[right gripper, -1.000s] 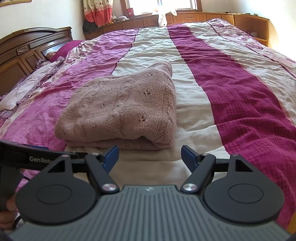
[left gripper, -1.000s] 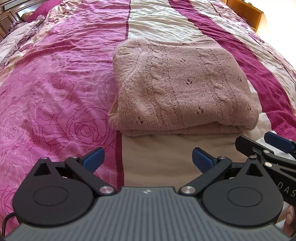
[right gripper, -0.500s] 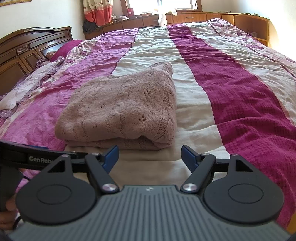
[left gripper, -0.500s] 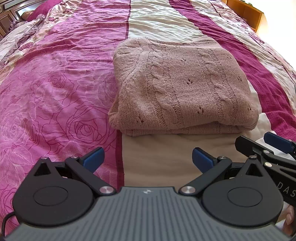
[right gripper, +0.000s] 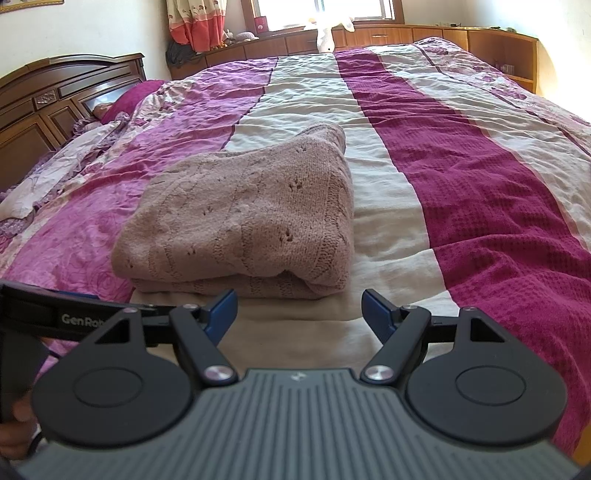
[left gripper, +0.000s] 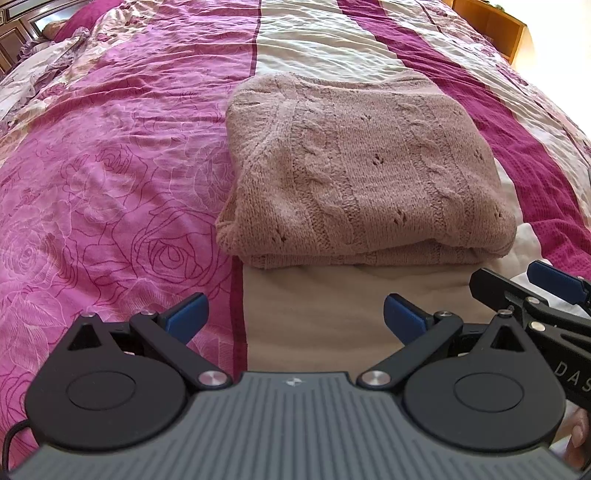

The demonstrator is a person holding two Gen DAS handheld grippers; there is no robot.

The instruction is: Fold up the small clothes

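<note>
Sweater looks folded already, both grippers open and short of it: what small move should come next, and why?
Probably draw both grippers back and leave it. The sweater lies in a compact, layered rectangle on the bedspread, and the left gripper and right gripper are open, empty and clear of its near edge, so nothing visibly needs correcting.

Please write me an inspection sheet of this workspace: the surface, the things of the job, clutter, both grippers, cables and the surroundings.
Surface: bed under a striped pink, cream and magenta bedspread, slightly wrinkled.
Job's things: one pink knitted sweater, folded into a neat stack, lying on the cream and pink stripes.
Clutter: nothing seen on the bedspread near the sweater.
Grippers: left gripper open, empty, short of the sweater; right gripper open, empty, also short of it.
Cables: a dark cable at the left gripper's lower edge.
Surroundings: wooden headboard, pillow, curtain, window, low wooden cabinets.
</note>
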